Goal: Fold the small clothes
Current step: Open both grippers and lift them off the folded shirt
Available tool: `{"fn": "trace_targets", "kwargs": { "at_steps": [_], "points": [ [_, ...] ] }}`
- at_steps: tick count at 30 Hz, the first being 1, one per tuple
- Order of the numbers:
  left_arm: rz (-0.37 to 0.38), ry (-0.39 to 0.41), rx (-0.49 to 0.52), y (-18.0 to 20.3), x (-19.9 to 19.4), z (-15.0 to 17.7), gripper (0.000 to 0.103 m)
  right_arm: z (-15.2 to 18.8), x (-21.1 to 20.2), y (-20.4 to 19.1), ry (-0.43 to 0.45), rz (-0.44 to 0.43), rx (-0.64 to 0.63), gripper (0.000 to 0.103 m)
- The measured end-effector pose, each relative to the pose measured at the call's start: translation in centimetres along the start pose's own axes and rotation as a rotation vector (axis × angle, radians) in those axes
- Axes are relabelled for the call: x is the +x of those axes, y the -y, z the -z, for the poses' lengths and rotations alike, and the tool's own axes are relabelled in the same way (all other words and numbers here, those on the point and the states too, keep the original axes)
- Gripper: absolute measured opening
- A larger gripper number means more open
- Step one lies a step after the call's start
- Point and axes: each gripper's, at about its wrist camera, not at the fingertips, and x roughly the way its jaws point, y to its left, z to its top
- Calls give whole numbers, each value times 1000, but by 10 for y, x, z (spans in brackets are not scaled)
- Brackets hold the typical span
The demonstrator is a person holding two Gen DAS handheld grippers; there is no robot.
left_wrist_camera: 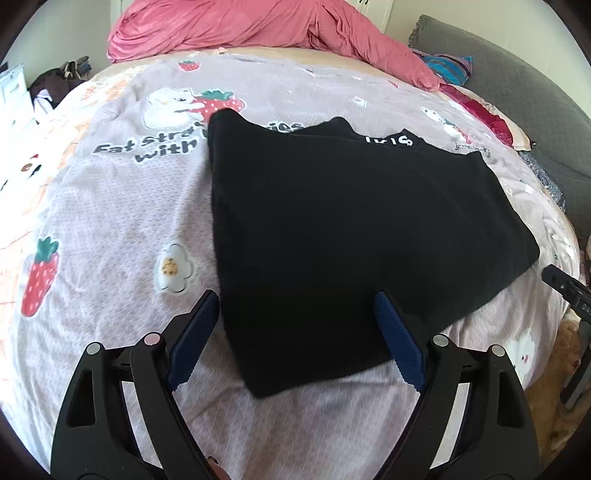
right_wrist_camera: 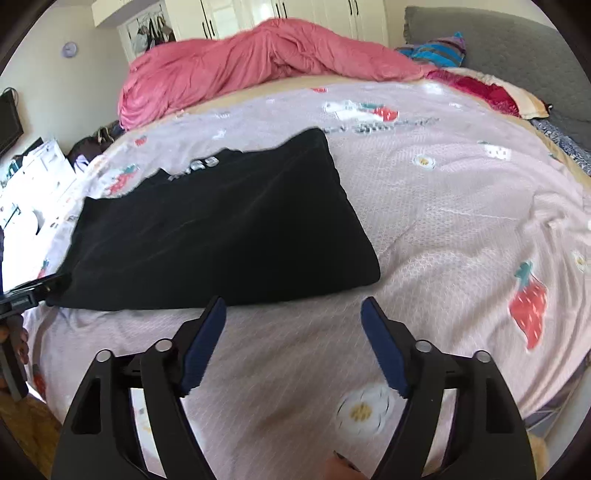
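Observation:
A black garment (left_wrist_camera: pixel 351 229) with white lettering near its far edge lies folded flat on the bed. In the right wrist view the same garment (right_wrist_camera: pixel 221 229) lies at the left of centre. My left gripper (left_wrist_camera: pixel 295 306) stands open above the garment's near corner, its blue pads apart and not touching the cloth. My right gripper (right_wrist_camera: pixel 293 310) is open too, over bare sheet just in front of the garment's near edge, with nothing between its fingers. Each view catches the other gripper at its edge: the right one (left_wrist_camera: pixel 569 291) and the left one (right_wrist_camera: pixel 26 295).
The bed sheet (left_wrist_camera: pixel 110 206) is pale pink with strawberry and flower prints. A crumpled pink duvet (left_wrist_camera: pixel 258 26) lies along the far side. A grey headboard cushion (left_wrist_camera: pixel 517 81) and striped cloth (right_wrist_camera: pixel 439 48) sit at the far right. White wardrobes (right_wrist_camera: pixel 295 14) stand behind.

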Motion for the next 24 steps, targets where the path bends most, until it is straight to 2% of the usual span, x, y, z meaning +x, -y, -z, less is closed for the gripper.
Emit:
{"fn": "trace_targets", "kwargs": {
  "at_steps": [3,4,5,9,17,24],
  "points": [
    [-2,41,-13,-3,-15,2,82,6,-22,-9,53,-27,17,88],
    [-7,54,-19,-4,-19,2,84,8,-31,-13,78,-28,23,94],
    [-10,65,-24,-6,-23,2,85,9,-36,-16,93,-31,24,95],
    [-26,110,-40,-10,-35,-1,93,9,-51,-32,133,-52,-30,96],
    [-48,145,-72,-22,-44,-5,94,7,-54,-67,155,-69,-93,97],
    [-65,148,-101,-33,-48,-7,94,10,-44,-110,150,-85,-205,99]
  ]
}}
